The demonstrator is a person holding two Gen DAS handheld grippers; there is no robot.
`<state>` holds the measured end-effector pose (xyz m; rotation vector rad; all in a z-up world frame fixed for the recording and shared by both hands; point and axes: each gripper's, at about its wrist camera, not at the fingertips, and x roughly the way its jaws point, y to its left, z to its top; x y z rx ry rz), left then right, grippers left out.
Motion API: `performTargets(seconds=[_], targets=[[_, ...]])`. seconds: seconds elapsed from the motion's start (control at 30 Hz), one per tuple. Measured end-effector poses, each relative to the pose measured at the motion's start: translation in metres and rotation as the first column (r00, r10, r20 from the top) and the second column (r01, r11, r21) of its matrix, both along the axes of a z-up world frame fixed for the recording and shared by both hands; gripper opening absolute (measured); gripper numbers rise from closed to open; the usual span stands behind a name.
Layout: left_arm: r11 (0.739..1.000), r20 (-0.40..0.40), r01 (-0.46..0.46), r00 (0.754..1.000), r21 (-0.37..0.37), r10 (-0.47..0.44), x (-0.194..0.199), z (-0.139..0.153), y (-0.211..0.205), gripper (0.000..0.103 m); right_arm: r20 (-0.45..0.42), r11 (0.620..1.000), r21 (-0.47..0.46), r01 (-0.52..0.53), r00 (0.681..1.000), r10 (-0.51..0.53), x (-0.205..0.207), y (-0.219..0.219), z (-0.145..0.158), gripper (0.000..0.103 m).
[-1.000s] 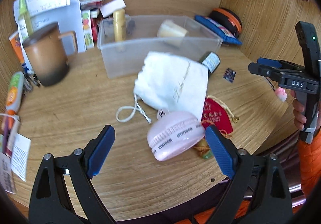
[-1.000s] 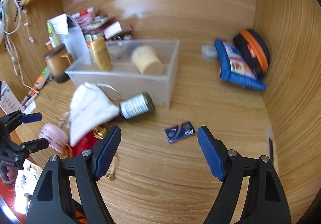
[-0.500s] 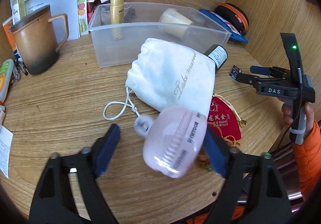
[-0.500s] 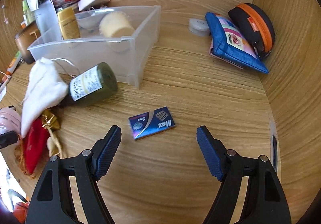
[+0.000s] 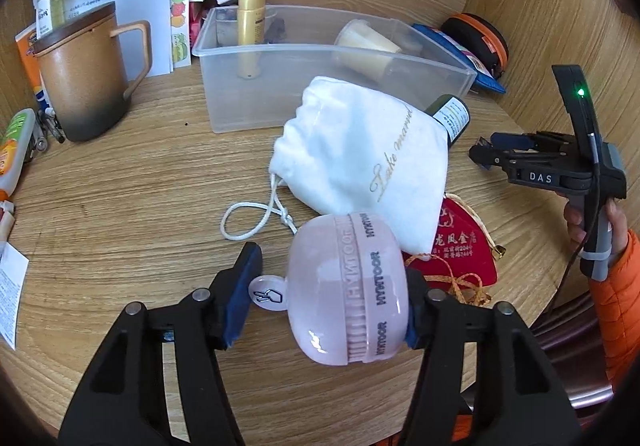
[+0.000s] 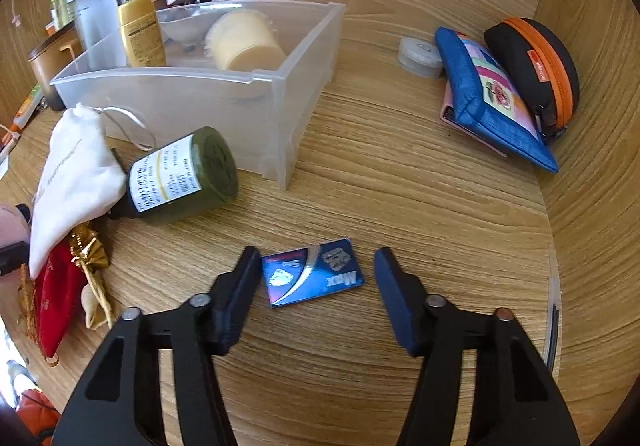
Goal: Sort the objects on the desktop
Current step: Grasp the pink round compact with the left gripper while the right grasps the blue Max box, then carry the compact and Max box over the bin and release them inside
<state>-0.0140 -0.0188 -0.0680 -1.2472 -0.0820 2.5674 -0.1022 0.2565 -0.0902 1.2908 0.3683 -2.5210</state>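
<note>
Sorting approx. half done: clear plastic bin at far centre holds yellow tube and cream cup. White drawstring pouch, green jar, red pouch still out nearby. Left gripper grips pink round case, near centre; right gripper wide around blue card.

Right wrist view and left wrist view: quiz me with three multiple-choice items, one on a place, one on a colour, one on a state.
1. Where is the small blue packet?
A. in the clear bin
B. on the desk between the right tool's fingers
C. under the white pouch

2. What colour is the round case at the left tool?
A. pink
B. green
C. orange

3. How is the green jar posed?
A. upright
B. on its side
C. inside the bin

B: it lies flat on the wood between the open pads of the right tool.
A: its shell is pale pink.
B: it lies beside the clear bin.
</note>
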Motion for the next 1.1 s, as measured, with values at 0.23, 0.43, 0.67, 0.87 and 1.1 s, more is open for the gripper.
performTargets(seconds=[0.23, 0.43, 0.67, 0.87, 1.1], targets=[[1.0, -0.012, -0.011, 1.0, 0.012, 0.011, 0.0, 0.005, -0.007, 0.059, -0.012, 1.0, 0.0, -0.005, 1.0, 0.005, 0.009, -0.003, -0.001, 0.047], [0.999, -0.046, -0.027, 0.999, 0.024, 0.028, 0.004, 0.016, -0.014, 0.059, -0.017, 1.0, -0.02, 0.001, 1.0, -0.002, 0.016, -0.002, 0.004, 0.046], [0.999, -0.107, -0.052, 0.993, 0.017, 0.053, 0.005, 0.035, -0.024, 0.059, -0.07, 0.999, -0.038, -0.017, 0.997, 0.014, 0.027, -0.006, 0.029, 0.046], [0.997, -0.137, -0.074, 0.988, 0.027, 0.077, -0.003, 0.051, -0.033, 0.059, -0.133, 0.998, -0.043, -0.054, 0.99, 0.048, 0.036, -0.02, 0.057, 0.046], [0.996, -0.165, -0.092, 0.982, 0.015, 0.093, -0.016, 0.067, -0.041, 0.059, -0.196, 0.994, -0.062, -0.092, 0.978, 0.078, 0.036, -0.032, 0.09, 0.046]])
